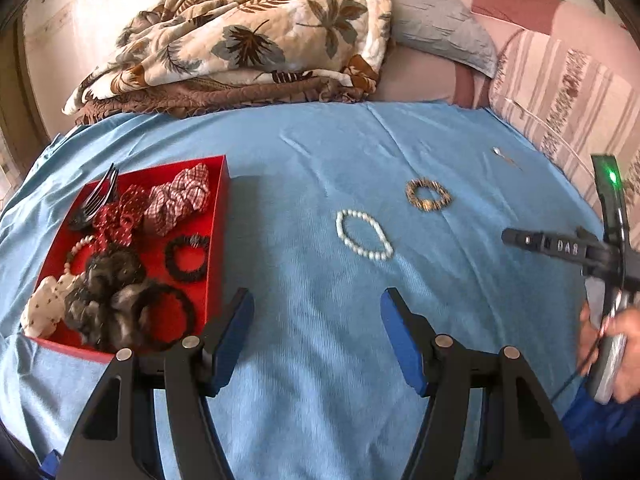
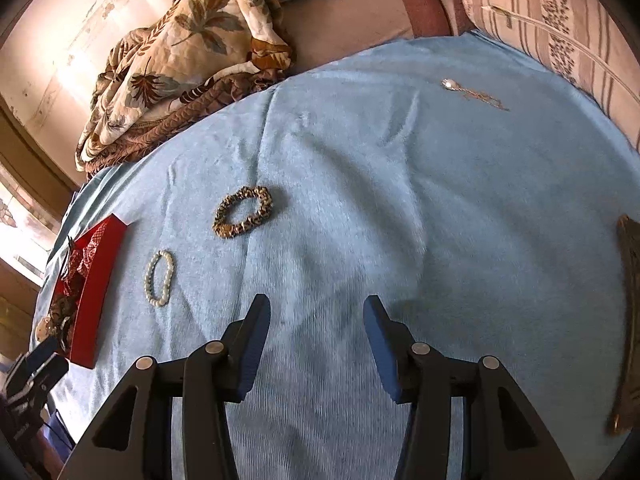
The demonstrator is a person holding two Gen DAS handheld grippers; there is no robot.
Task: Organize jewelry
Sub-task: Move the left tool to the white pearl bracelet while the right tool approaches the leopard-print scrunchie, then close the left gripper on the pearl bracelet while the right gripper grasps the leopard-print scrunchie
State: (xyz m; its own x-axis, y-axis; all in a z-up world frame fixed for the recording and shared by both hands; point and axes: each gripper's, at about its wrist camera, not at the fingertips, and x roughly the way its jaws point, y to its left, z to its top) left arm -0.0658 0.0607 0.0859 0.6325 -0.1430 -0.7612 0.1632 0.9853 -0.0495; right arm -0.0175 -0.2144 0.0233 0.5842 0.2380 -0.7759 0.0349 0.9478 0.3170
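Right gripper point(image 1: 520, 240) — reads "DAS", perhaps.

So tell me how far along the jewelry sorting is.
Done: the red tray already holds scrunchies, a bow, a hair claw and a bead bracelet. In hand: nothing; the left gripper and right gripper are both open and empty above the blue cloth. Left: the pearl bracelet, the leopard scrunchie and a small chain piece lie loose.
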